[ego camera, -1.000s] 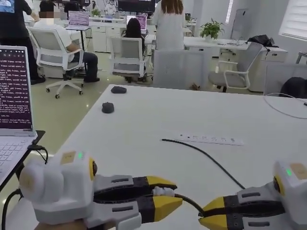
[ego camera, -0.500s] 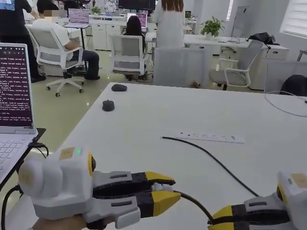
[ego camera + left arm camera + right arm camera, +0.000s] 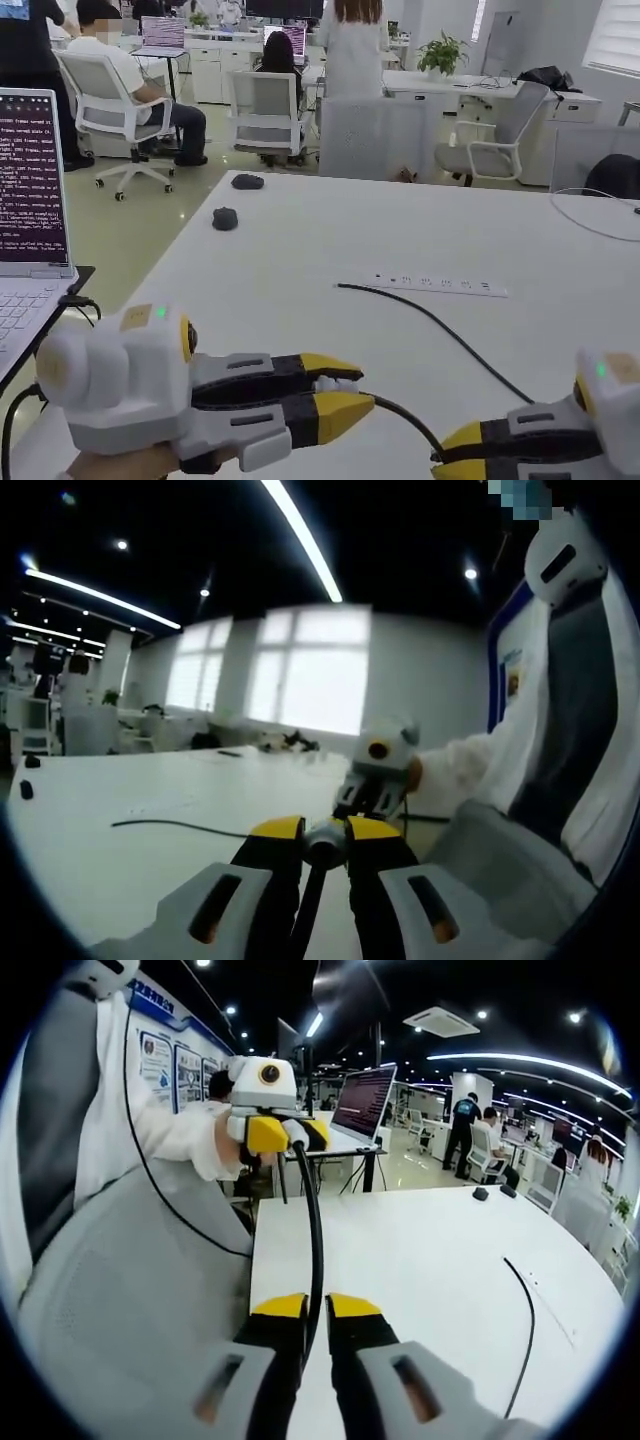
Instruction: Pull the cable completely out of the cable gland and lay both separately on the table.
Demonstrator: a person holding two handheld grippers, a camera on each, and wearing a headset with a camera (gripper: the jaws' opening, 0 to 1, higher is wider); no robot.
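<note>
The white cable gland (image 3: 340, 384) is clamped between the yellow tips of my left gripper (image 3: 355, 388), low at the left over the white table (image 3: 300, 260). A black cable (image 3: 415, 424) leaves the gland and runs right into my right gripper (image 3: 445, 462), which is shut on it. Beyond that the cable lies across the table, ending near the power strip. In the left gripper view the gland (image 3: 325, 842) sits between the jaws of the left gripper (image 3: 325, 830). The right gripper view has the cable (image 3: 315, 1250) passing between the right gripper (image 3: 315, 1308) fingers toward the gland (image 3: 297, 1132).
A white power strip (image 3: 440, 288) lies mid-table by the cable's free end. Two dark mice (image 3: 225, 220) (image 3: 247, 182) rest further back. An open laptop (image 3: 30, 200) stands off the left edge. A thin white cord (image 3: 590, 228) loops at the right. People and office chairs are behind.
My right gripper has slid down and to the right along the cable, away from the left one, so a longer stretch of cable shows between them. The left gripper has barely moved.
</note>
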